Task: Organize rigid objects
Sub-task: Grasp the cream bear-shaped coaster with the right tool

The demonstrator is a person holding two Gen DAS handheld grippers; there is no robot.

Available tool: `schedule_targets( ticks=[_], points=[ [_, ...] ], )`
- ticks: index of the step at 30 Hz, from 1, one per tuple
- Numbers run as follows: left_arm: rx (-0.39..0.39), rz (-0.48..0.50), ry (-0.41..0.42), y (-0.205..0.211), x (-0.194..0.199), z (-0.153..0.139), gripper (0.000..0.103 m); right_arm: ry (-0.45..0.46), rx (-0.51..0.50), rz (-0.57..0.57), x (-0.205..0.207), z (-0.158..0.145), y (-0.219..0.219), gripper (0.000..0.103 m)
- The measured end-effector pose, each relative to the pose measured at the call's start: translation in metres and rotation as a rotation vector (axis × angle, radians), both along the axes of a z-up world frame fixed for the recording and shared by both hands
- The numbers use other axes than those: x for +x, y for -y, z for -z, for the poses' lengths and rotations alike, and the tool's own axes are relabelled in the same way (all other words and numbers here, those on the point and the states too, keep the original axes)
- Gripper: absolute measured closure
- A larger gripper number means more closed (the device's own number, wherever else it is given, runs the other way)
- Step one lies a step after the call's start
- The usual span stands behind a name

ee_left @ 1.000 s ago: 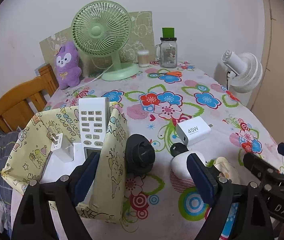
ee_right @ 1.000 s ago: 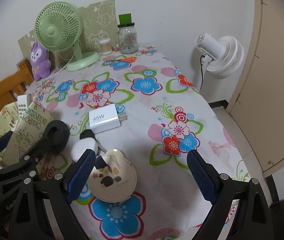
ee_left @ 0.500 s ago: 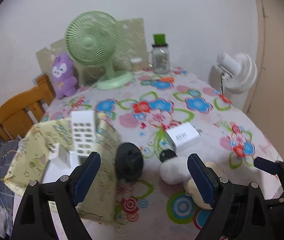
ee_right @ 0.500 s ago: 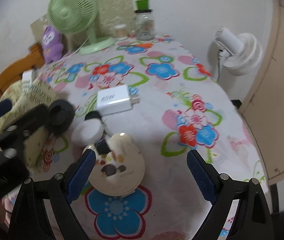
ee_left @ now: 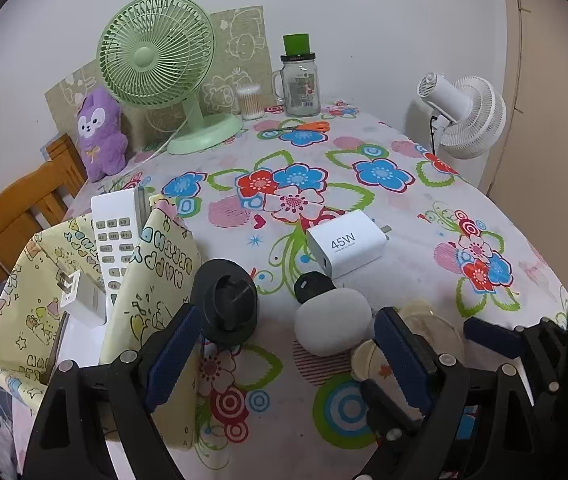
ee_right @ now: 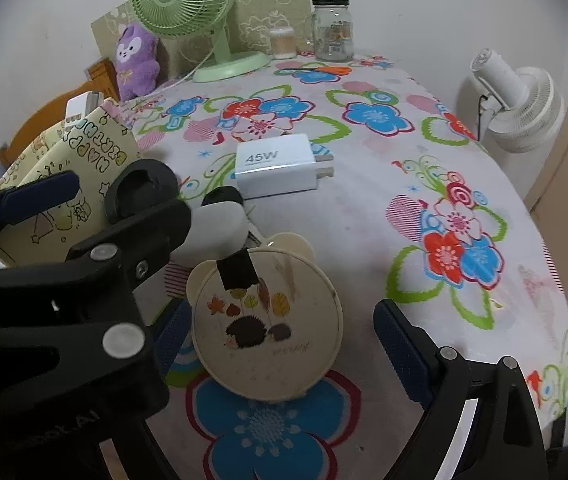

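Flowered cloth covered the table (ee_left: pixel 364 148) in the left wrist view, with a green fan (ee_left: pixel 155 52), a purple plush toy (ee_left: pixel 97 132) and a glass jar (ee_left: pixel 300 84) along the wall at the top of the frame. At lower left stood the yellow gift bag (ee_left: pixel 151 280), open at the top, with a white remote (ee_left: pixel 113 236) upright inside and a small white plug (ee_left: pixel 81 296) beside it. The left gripper (ee_left: pixel 284 344) hung with its jaws spread wide and nothing between them; a black round knob (ee_left: pixel 227 300) sat just right of the bag, and a white rounded device (ee_left: pixel 332 324) lay between the fingers' lines, with the 45W charger (ee_left: pixel 346 244) above it. In the right wrist view the same cloth filled the frame and a white fan (ee_right: pixel 520 104) stood off the table's edge at upper right. The right gripper (ee_right: pixel 279 344) was also spread and empty, its fingers straddling a bear-eared round dish (ee_right: pixel 267 320) at lower centre, though I could not tell whether they touched it. The charger (ee_right: pixel 275 164) lay above the dish, near the centre. By my judgement the step in hand was choosing the next loose item for the bag; the next move would call for lowering the right fingers about the dish's rim and closing squarely, since its shallow edge could slip.
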State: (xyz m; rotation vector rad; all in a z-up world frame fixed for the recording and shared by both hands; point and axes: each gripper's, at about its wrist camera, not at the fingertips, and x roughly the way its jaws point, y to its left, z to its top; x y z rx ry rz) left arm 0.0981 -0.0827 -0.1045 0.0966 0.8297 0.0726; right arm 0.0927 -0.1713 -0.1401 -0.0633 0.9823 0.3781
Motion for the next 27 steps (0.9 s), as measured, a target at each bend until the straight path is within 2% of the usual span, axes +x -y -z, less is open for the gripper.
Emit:
schedule_targets(
  ticks=[1,3,6,8,10,11,12,16,23,27],
  points=[
    [0.001,-0.002,0.002,0.000,0.001,0.000,0.013,0.001,0.002,-0.004,0.000,0.001,-0.001,0.011],
    [0.000,-0.004,0.003,0.000,0.003,0.001,0.013,0.008,0.030,-0.017,-0.002,0.000,-0.002,0.029],
    [0.004,-0.004,0.007,0.001,0.004,0.001,0.013,0.000,0.034,-0.021,0.000,-0.002,-0.004,0.048],
    [0.003,-0.001,0.009,0.002,0.005,0.001,0.013,0.005,0.033,-0.009,0.001,-0.004,0.000,0.052],
    [-0.002,0.006,0.010,0.004,0.005,0.001,0.013,0.010,0.040,0.020,0.003,-0.007,0.008,0.063],
    [-0.012,0.016,0.007,0.005,0.005,0.001,0.013,0.017,0.039,0.043,0.005,-0.010,0.013,0.083],
    [-0.024,0.024,0.002,0.006,0.006,0.002,0.013,0.017,0.035,0.064,0.008,-0.011,0.019,0.092],
    [-0.102,0.026,-0.043,0.006,0.014,0.011,0.014,0.027,0.006,0.101,0.014,-0.011,0.033,0.092],
    [-0.141,-0.007,-0.071,0.001,0.026,0.024,0.015,0.022,0.017,0.091,0.016,-0.010,0.036,0.092],
    [-0.155,-0.018,-0.088,-0.003,0.031,0.028,0.022,0.019,0.013,0.113,0.019,-0.011,0.039,0.092]
  ],
)
